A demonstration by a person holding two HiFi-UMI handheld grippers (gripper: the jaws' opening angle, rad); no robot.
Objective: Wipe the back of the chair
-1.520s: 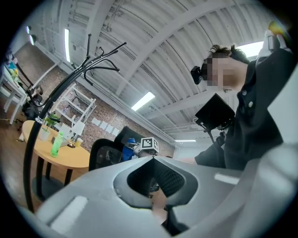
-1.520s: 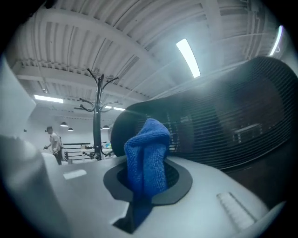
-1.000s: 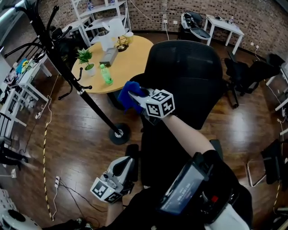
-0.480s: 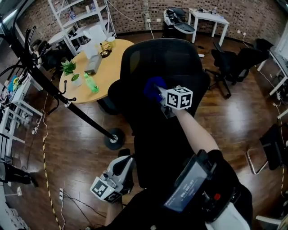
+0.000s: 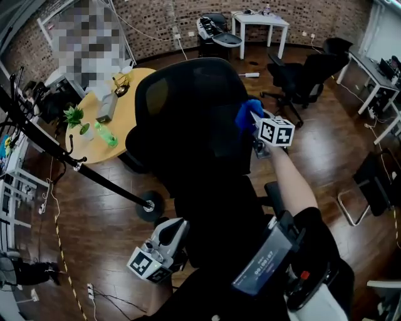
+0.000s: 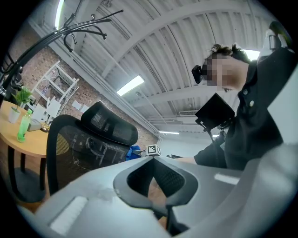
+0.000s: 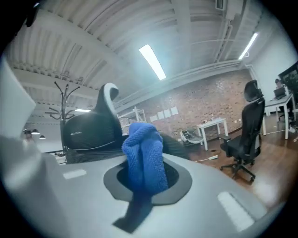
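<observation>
Started far left: spotted a black coat stand (image 5: 75, 169) up and to the left of the left gripper (image 5: 164, 246), pole slanting down to a round base on the wood floor. Beyond it, made out a round wooden table (image 5: 128, 106) carrying a potted plant (image 5: 76, 117) and a green bottle (image 5: 105, 134), all well ahead of that gripper and partly cut off by the chair.

Found the left gripper itself low down, just beside the chair's seat, jaws pressed together on nothing and tilted up at the mesh. Through its own view, caught the chair back (image 6: 79, 144) and headrest (image 6: 109, 123) looming ahead, blocking most of the table side.

Moved to the middle: saw the chair back (image 5: 188, 113) filling the space between the two grippers, black mesh, upright, its face turned to the person.

On to the right: found the right gripper (image 5: 257, 124) up high at the chair back's right edge, jaws clamped on a bunched blue cloth (image 5: 247, 115), with the cloth touching the frame there. Confirmed the grip in the right gripper view, blue cloth (image 7: 142, 158) standing up out of the closed jaws. Noted the forearm (image 5: 291, 178) stretched out over the seat behind that gripper.

Farther right and beyond the right gripper, picked out another black office chair (image 5: 301, 78) and a white table (image 5: 260, 19) against the brick wall, both well apart from the cloth.
</observation>
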